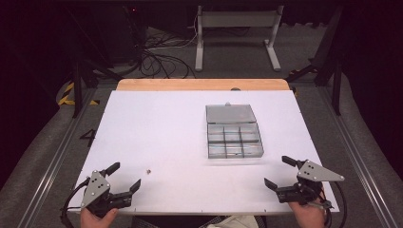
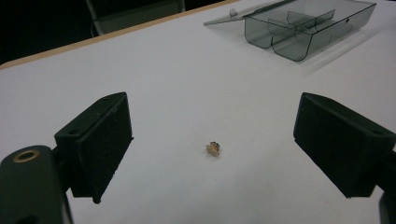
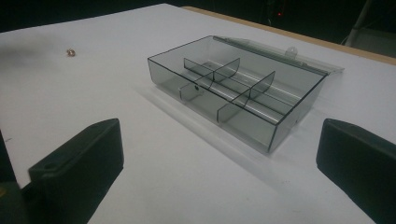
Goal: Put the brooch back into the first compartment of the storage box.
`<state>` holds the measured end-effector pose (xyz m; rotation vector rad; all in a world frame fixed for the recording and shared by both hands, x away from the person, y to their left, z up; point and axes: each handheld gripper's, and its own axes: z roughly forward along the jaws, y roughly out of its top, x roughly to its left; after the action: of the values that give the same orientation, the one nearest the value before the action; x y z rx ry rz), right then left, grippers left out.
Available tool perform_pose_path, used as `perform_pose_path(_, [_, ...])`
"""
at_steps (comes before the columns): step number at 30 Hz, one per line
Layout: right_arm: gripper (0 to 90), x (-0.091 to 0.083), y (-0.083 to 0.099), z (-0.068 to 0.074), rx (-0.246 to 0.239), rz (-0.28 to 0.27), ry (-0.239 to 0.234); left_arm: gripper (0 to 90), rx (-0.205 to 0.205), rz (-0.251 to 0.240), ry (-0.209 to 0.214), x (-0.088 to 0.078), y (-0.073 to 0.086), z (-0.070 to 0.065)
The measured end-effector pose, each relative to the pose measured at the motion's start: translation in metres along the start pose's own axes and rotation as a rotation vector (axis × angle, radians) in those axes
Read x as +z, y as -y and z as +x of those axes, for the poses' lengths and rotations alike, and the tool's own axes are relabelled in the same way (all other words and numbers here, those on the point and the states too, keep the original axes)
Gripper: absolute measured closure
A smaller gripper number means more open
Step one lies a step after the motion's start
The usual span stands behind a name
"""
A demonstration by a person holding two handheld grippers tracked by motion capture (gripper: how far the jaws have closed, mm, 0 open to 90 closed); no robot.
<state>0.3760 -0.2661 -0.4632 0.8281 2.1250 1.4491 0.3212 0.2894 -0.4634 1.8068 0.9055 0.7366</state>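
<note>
A tiny brass-coloured piece (image 1: 148, 170) (image 2: 213, 149) (image 3: 70, 52) lies on the white table (image 1: 161, 128), left of centre near the front. My left gripper (image 1: 126, 175) (image 2: 210, 144) stands open just short of it, jaws wide, with the piece on the table ahead between them, touching neither. A smoky clear compartment box (image 1: 234, 139) (image 2: 308, 25) (image 3: 236, 88) with its lid (image 1: 230, 113) laid back open sits right of centre; its cells look empty. My right gripper (image 1: 280, 172) (image 3: 219, 158) is open at the front right, facing the box, with nothing between its jaws.
The white table (image 2: 187, 79) (image 3: 116, 93) has a wooden strip (image 1: 203, 84) along its far edge. Beyond it are a metal stand (image 1: 235, 35), cables on the floor and dark frames. Rails run along both sides of the table.
</note>
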Motion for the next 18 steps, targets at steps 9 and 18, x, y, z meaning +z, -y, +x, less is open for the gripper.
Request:
perform_pose_path(9, [2.1, 0.0001, 0.0003, 0.0028, -0.013, 0.006, -0.01, 12.2, 0.011, 0.002, -0.01, 0.0003, -0.0017, -0.0011])
perform_pose_path(18, [2.2, 0.0017, -0.0003, 0.004, -0.021, 0.003, -0.008, 12.2, 0.021, 0.002, -0.021, -0.0018, -0.0021, -0.0006])
